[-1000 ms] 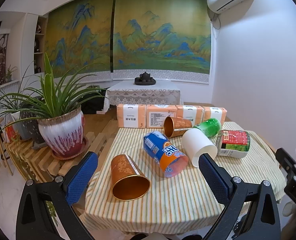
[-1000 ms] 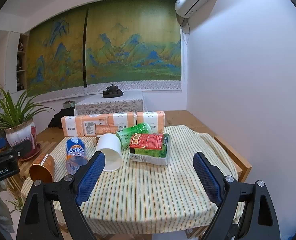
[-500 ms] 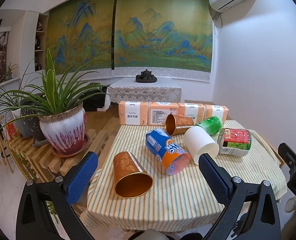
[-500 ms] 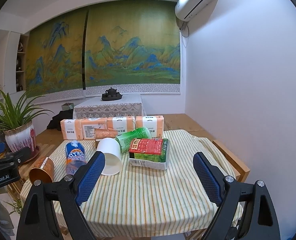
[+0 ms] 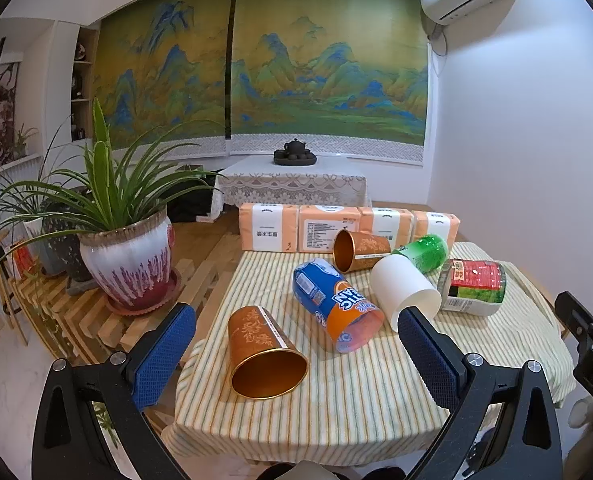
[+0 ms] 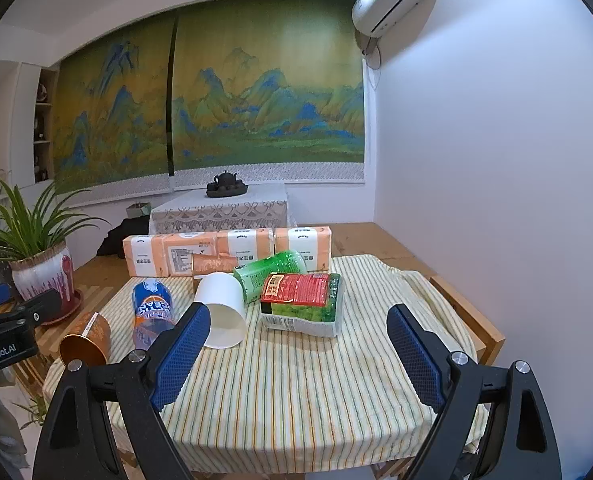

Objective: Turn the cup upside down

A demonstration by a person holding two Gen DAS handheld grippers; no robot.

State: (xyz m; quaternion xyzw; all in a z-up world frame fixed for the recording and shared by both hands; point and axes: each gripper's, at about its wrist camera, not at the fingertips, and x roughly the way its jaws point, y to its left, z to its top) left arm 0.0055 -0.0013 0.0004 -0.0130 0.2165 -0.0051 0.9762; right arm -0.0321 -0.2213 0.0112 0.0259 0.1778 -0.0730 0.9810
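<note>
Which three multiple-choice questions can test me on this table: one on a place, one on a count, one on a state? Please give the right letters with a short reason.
1. Where does the white cup lie?
A. Between the blue bottle and the red pack
B. Beside the plant pot
C. On the far lace table

2. How many copper cups lie on the cloth?
A. One
B. Two
C. Four

3. How is the left hand-held gripper?
A. Shut on a cup
B. Open, holding nothing
C. Shut on the bottle

Answers: 1 A, the bottle lies on its left and the pack on its right. 2 B, a near copper cup and a far copper cup. 3 B, its pads stand wide apart.
</note>
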